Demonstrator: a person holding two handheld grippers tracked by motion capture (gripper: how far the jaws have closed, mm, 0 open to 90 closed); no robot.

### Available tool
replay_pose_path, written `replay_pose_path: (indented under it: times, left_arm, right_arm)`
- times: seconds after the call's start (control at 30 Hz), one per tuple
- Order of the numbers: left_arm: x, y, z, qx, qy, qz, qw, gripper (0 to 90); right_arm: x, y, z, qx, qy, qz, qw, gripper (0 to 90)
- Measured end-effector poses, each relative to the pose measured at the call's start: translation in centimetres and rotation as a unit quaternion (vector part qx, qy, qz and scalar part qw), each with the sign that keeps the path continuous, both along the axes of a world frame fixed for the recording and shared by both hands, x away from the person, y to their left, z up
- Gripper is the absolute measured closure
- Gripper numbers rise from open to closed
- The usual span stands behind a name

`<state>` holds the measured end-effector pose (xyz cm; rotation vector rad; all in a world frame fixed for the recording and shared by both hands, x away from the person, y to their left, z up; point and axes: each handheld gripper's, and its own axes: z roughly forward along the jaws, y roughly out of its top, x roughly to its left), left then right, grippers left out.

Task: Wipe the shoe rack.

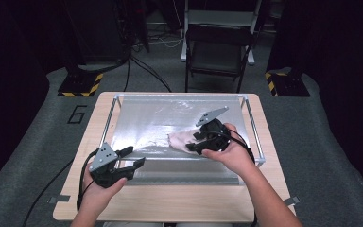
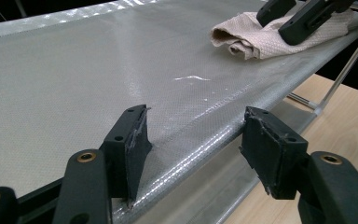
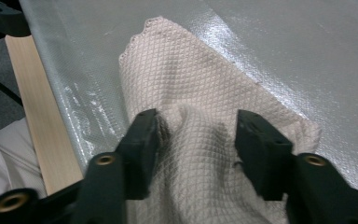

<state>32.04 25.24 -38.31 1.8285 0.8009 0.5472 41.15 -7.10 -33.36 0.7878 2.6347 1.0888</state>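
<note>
Left hand-held gripper [image 1: 133, 157] waits nearest the person, at the near edge of the silver mat [image 1: 170, 118], well apart from the folded cloth [image 1: 182, 141]. Its jaws are spread with nothing between them, and in the left gripper view they straddle the mat's front lip without pinching it. My reading is that this hand is parked here to stay out of the way, or to be ready to steady the mat if the cloth drags on it.

Farther in, the right hand-held gripper [image 1: 194, 143] sits over the cloth, which lies on the mat toward its right half. In the right gripper view the jaws stand apart on either side of a raised ridge of the waffle-textured cloth [image 3: 186, 93]. The left pad [image 3: 142, 140] touches the bunched fabric while the right pad [image 3: 261, 149] stands clear of it, so I judge the ridge is framed loosely rather than clamped. That puckered ridge probably stands up because the fabric was gathered between the pads.

Beyond that gripper, the rest of the cloth lies flat, folded into a narrow shape whose scalloped corner points away across the mat. The mat covers a metal frame [image 1: 255, 137] standing on the wooden desk [image 1: 170, 203], giving a smooth surface for folding.
</note>
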Motion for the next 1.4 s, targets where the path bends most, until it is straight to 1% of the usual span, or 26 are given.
replay_pose_path:
  times: [0.03, 0.07, 0.13, 0.2, 0.23, 0.3, 0.33, 0.4, 0.43, 0.5, 0.53, 0.57, 0.6, 0.63, 0.7, 0.73, 0.8, 0.9, 0.97, 1.0, 1.03, 1.1, 1.13, 1.27, 1.37, 1.4]
  left_arm:
    - [0.0, 0.0, 0.0, 0.000, 0.000, 0.000, 1.0000, 40.9]
    - [0.0, 0.0, 0.0, -0.001, -0.001, 0.000, 1.0000, 40.9]
    - [0.0, 0.0, 0.0, -0.001, -0.001, 0.000, 1.0000, 40.9]
    - [0.0, 0.0, 0.0, -0.001, -0.001, 0.000, 1.0000, 40.9]
    - [0.0, 0.0, 0.0, 0.000, 0.000, 0.000, 1.0000, 40.9]
    - [0.0, 0.0, 0.0, 0.000, 0.000, 0.000, 1.0000, 40.9]
    - [0.0, 0.0, 0.0, 0.000, 0.000, 0.000, 1.0000, 40.9]
    - [0.0, 0.0, 0.0, 0.000, 0.000, 0.000, 1.0000, 40.9]
    - [0.0, 0.0, 0.0, 0.000, -0.001, 0.000, 1.0000, 40.9]
    - [0.0, 0.0, -0.1, -0.002, -0.002, 0.001, 1.0000, 40.9]
    - [0.0, 0.0, -0.1, -0.001, -0.002, 0.001, 1.0000, 40.9]
    - [0.0, 0.0, -0.1, -0.001, -0.003, 0.001, 1.0000, 40.9]
    - [0.0, 0.0, -0.1, -0.001, -0.003, 0.001, 1.0000, 40.9]
    - [0.0, 0.0, -0.1, -0.001, -0.004, 0.001, 1.0000, 40.9]
    - [0.0, 0.0, -0.1, -0.001, -0.004, 0.001, 1.0000, 40.9]
    - [0.0, 0.0, -0.1, -0.001, -0.004, 0.001, 1.0000, 40.9]
    - [0.1, 0.0, -0.1, -0.001, -0.004, 0.001, 1.0000, 40.9]
    - [0.1, 0.1, 0.0, 0.000, -0.002, -0.001, 1.0000, 40.9]
    - [0.2, 0.0, -0.1, -0.001, -0.004, 0.001, 1.0000, 40.9]
    - [0.2, 0.0, -0.1, -0.001, -0.004, 0.003, 1.0000, 40.9]
    - [0.2, 0.0, -0.1, -0.001, -0.004, 0.003, 1.0000, 40.9]
    - [0.3, 0.1, 0.0, 0.000, -0.003, 0.003, 1.0000, 40.9]
    - [0.3, 0.1, 0.0, 0.001, -0.003, 0.003, 1.0000, 40.9]
    - [0.3, 0.1, 0.0, 0.001, -0.003, 0.002, 1.0000, 40.9]
    - [0.3, 0.1, 0.0, 0.001, -0.001, 0.001, 1.0000, 41.0]
    - [0.3, 0.1, 0.0, 0.001, -0.001, 0.001, 1.0000, 41.0]
  right_arm:
    - [0.1, -0.2, 0.0, 0.000, 0.002, 0.009, 1.0000, 40.8]
    - [0.0, -0.2, 0.0, 0.005, 0.005, 0.006, 1.0000, 37.8]
    - [0.1, -0.3, -0.1, -0.001, -0.005, 0.003, 1.0000, 32.9]
    - [0.1, -0.4, -0.2, -0.001, -0.003, 0.001, 1.0000, 32.9]
    - [0.2, -0.4, -0.3, 0.001, -0.001, 0.000, 1.0000, 36.4]
    - [0.3, -0.4, -0.5, 0.022, 0.020, 0.008, 0.9995, 51.0]
    - [0.2, -0.4, -0.5, 0.028, 0.021, 0.011, 0.9993, 54.9]
    - [0.1, -0.5, -0.4, 0.030, 0.037, 0.019, 0.9987, 65.9]
    - [-0.1, -0.5, -0.4, 0.035, 0.042, 0.017, 0.9984, 68.9]
    - [-0.3, -0.4, -0.3, 0.036, 0.045, 0.020, 0.9981, 71.8]
    - [-0.3, -0.5, -0.2, 0.033, 0.042, 0.026, 0.9983, 72.5]
    - [-0.4, -0.5, -0.2, 0.032, 0.044, 0.027, 0.9981, 73.1]
    - [-0.6, -0.5, 0.0, 0.030, 0.055, 0.027, 0.9977, 73.5]
    - [-0.7, -0.6, 0.1, 0.029, 0.054, 0.038, 0.9974, 73.8]
    - [-0.9, -0.7, 0.2, 0.032, 0.056, 0.040, 0.9971, 74.0]
    - [-1.1, -0.7, 0.1, 0.040, 0.054, 0.034, 0.9972, 74.1]
    - [-1.3, -0.9, 0.2, 0.040, 0.047, 0.045, 0.9971, 74.2]
    - [-1.8, -1.1, 0.4, 0.046, 0.043, 0.048, 0.9968, 74.3]
    - [-2.3, -1.3, 0.6, 0.052, 0.039, 0.058, 0.9962, 74.2]
    - [-2.7, -1.3, 0.6, 0.055, 0.043, 0.055, 0.9960, 74.2]
    - [-3.0, -1.3, 0.6, 0.060, 0.034, 0.057, 0.9960, 74.2]
    - [-3.7, -1.5, 0.6, 0.054, 0.031, 0.060, 0.9962, 74.1]
    - [-4.0, -1.6, 0.5, 0.052, 0.025, 0.060, 0.9965, 74.1]
    - [-5.0, -2.4, 0.2, 0.066, 0.014, 0.044, 0.9968, 74.1]
    - [-6.1, -3.0, -0.1, 0.070, -0.001, 0.033, 0.9970, 73.9]
    - [-6.7, -3.4, -0.3, 0.071, -0.011, 0.030, 0.9969, 73.9]
